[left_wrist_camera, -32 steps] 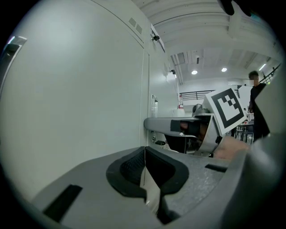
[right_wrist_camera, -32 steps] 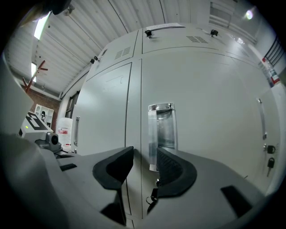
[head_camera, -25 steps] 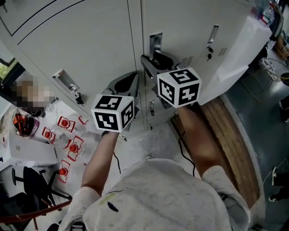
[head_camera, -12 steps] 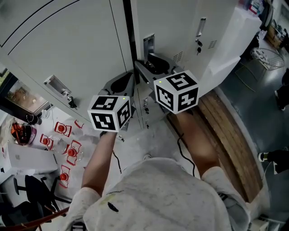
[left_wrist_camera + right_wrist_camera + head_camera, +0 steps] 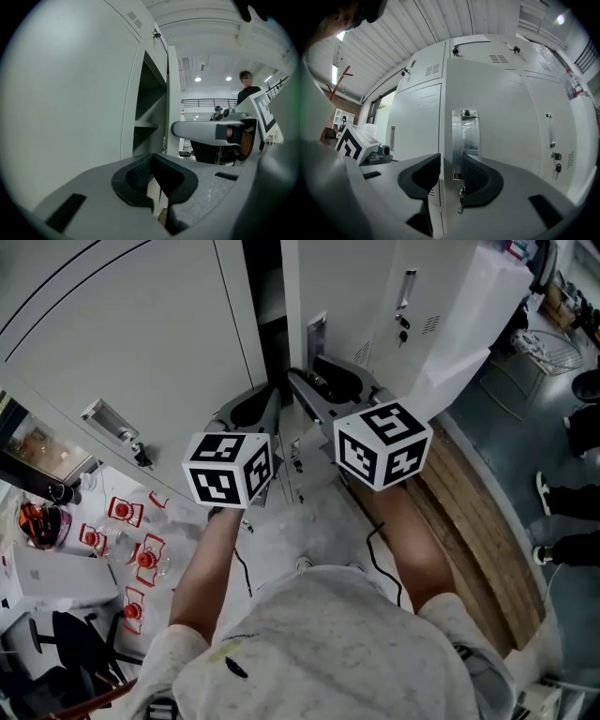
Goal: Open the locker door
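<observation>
Now the pale grey metal locker door stands ajar, where it sat flush a second ago, so opening is under way. My right gripper pinches its handle-side edge; my left gripper is pressed together, empty.

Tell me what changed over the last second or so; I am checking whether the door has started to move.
The locker door has swung outward, pulled by the right claw; a dark gap now shows beside it, and a shelf inside. Unchanged: the right claw stays clamped on the door's edge, the left claw stays shut and empty.
</observation>
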Tool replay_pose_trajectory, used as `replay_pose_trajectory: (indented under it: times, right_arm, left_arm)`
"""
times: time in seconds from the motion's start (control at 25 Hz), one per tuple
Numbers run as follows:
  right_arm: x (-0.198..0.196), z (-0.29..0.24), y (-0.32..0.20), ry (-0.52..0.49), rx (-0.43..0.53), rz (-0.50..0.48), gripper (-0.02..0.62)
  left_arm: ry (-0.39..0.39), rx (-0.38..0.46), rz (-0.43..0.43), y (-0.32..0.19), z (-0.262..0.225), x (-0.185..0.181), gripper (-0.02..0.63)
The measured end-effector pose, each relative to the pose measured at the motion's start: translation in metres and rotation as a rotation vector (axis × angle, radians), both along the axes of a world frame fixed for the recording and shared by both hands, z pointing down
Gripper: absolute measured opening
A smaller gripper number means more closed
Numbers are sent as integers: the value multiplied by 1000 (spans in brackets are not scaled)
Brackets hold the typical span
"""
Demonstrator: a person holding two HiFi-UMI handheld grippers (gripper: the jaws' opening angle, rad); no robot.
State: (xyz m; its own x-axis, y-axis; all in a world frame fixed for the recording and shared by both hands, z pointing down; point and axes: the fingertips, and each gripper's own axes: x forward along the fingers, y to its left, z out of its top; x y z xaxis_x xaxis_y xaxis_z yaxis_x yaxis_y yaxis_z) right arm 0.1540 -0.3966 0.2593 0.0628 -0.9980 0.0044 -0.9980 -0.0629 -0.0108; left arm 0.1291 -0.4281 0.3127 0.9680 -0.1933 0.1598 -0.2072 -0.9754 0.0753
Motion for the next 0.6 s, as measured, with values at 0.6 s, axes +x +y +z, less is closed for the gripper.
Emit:
replay_pose_trajectory:
  times: [0.6]
  right_arm:
    - [10,0,48,-2,42,66,130]
  left_arm:
    - [6,-6,69,25,-2,26,8]
